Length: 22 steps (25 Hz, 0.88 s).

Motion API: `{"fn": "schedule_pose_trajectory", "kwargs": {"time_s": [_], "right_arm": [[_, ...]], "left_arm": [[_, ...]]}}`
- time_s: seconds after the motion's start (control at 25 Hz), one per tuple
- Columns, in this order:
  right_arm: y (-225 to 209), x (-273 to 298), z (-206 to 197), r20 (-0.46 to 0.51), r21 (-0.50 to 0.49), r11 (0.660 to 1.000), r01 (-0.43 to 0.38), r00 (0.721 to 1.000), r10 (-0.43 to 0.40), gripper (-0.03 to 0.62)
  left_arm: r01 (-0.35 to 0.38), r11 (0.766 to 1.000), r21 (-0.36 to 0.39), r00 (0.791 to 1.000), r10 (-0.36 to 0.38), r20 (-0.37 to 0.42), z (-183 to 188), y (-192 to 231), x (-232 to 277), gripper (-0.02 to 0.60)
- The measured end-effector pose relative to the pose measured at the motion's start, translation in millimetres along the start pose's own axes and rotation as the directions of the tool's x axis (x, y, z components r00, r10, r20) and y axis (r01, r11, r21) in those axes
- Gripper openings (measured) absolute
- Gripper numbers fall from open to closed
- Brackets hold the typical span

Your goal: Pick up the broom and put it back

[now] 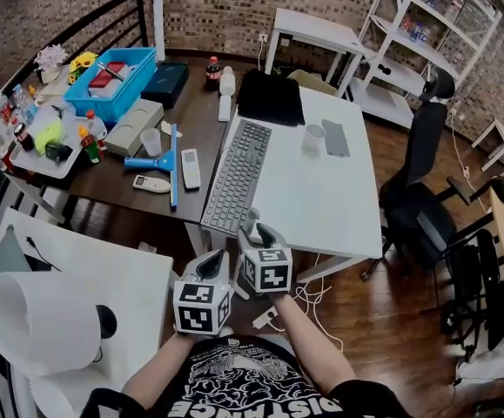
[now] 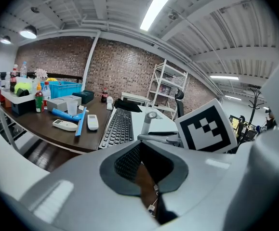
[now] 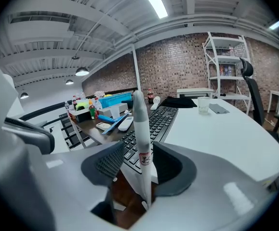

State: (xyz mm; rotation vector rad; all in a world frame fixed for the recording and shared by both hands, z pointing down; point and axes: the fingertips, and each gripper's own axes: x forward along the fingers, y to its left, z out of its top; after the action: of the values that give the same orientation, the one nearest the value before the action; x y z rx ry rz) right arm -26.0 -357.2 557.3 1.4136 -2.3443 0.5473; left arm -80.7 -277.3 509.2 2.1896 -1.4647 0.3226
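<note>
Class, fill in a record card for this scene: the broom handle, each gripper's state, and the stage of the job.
broom handle: pale pole, upright, by the near edge of the white table, close to the keyboard
right gripper: jaws apart, handle standing between them, with a gap on one side
left gripper: jaws apart, nothing between them
stage: handle not yet clamped

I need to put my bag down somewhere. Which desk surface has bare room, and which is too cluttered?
The white desk is bare from the black keyboard to its right edge, on the near side of the white cup and grey flat pad. The dark brown table is crowded: blue plastic bin, blue squeegee, white remotes, drink bottles.
</note>
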Motion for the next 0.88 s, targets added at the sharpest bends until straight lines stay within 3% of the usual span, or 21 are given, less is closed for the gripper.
{"fn": "schedule_pose_trajectory", "kwargs": {"time_s": [0.28,0.4,0.88], "right_arm": [[-5,21,1,-0.020,-0.006,1.000,0.023,1.000,-0.023,0.160],[-11,23,1,-0.010,-0.017,0.998,0.052,0.999,-0.052,0.100],[-12,15,0,0.013,-0.047,0.997,0.056,0.998,-0.055,0.098]], "left_arm": [[0.000,1.000,0.012,1.000,0.001,-0.007,2,6,2,0.005],[-0.004,1.000,0.017,1.000,0.004,-0.010,4,7,2,0.005],[0.001,1.000,0.007,1.000,-0.001,-0.009,2,7,-3,0.005]]}}
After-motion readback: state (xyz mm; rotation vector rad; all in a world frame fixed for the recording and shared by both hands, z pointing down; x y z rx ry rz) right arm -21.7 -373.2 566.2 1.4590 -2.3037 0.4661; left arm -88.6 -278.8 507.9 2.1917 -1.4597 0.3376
